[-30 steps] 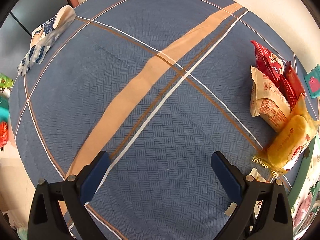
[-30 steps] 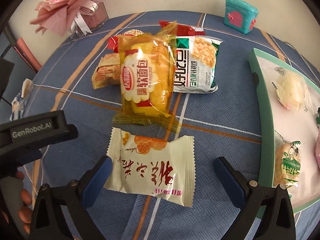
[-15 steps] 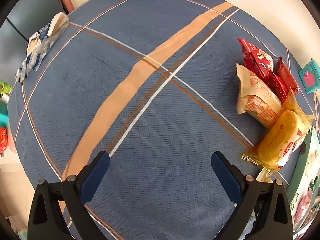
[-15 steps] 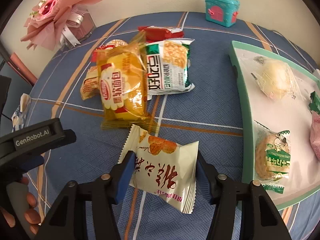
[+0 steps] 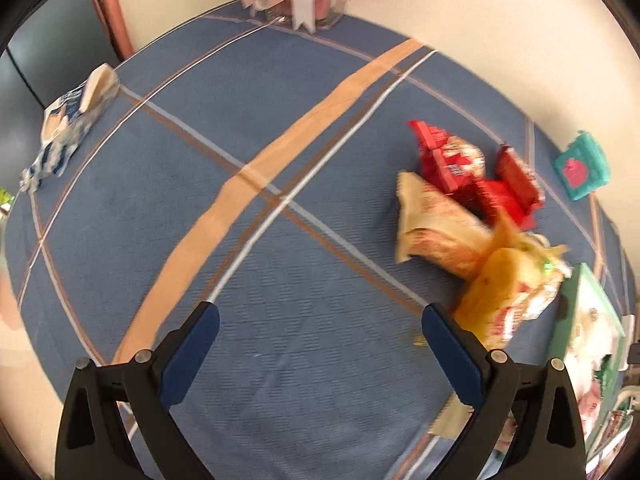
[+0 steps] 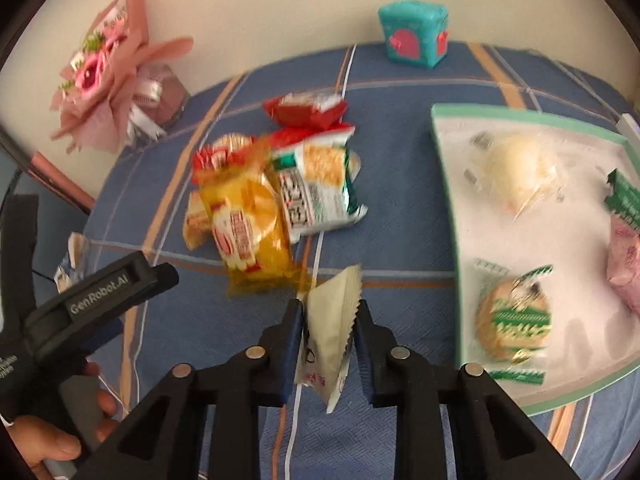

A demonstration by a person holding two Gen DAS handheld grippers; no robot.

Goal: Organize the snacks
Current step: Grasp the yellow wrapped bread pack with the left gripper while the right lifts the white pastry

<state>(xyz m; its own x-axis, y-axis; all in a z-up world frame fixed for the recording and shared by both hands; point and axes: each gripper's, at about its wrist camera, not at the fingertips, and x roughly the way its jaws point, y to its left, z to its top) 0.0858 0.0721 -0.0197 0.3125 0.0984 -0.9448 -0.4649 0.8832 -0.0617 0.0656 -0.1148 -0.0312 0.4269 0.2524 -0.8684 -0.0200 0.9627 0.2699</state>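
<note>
Snacks in crinkly wrappers lie on the blue checked tablecloth (image 6: 400, 184) with tan and white stripes, and one of them, a cream-white packet with a serrated edge (image 6: 328, 336), is pinched between the blue pads of the right gripper (image 6: 327, 322). Its jaws are drawn in tight on the packet, which stands on edge, squeezed narrow and lifted clear of the cloth.

In the right wrist view, at about 11 o'clock from the held packet, sits a loose pile: a yellow soft-bread pack (image 6: 250, 224) in clear film, touching a green and white cracker pack (image 6: 320, 188) at its 2 o'clock, with two red wrappers (image 6: 306, 110) behind them. At 3 o'clock from the gripper lies a white tray with a mint-green rim (image 6: 450, 196). It holds a pale round bun in clear film (image 6: 516, 168), a round biscuit in a green-striped wrapper (image 6: 514, 320) and, at the far right edge, a pink-purple item that is cut off. A teal box with a pink door (image 6: 414, 34) stands at 12 o'clock near the wall, and a pink paper bouquet (image 6: 106, 76) at 10 o'clock.

The left gripper (image 5: 320, 340) hangs over bare cloth with its blue pads spread wide and nothing between them. In the right wrist view it appears at 9 o'clock, held by a person's hand (image 6: 60, 436). A blue and white bag (image 5: 68, 128) lies at 10 o'clock in the left wrist view, well apart from the pile.
</note>
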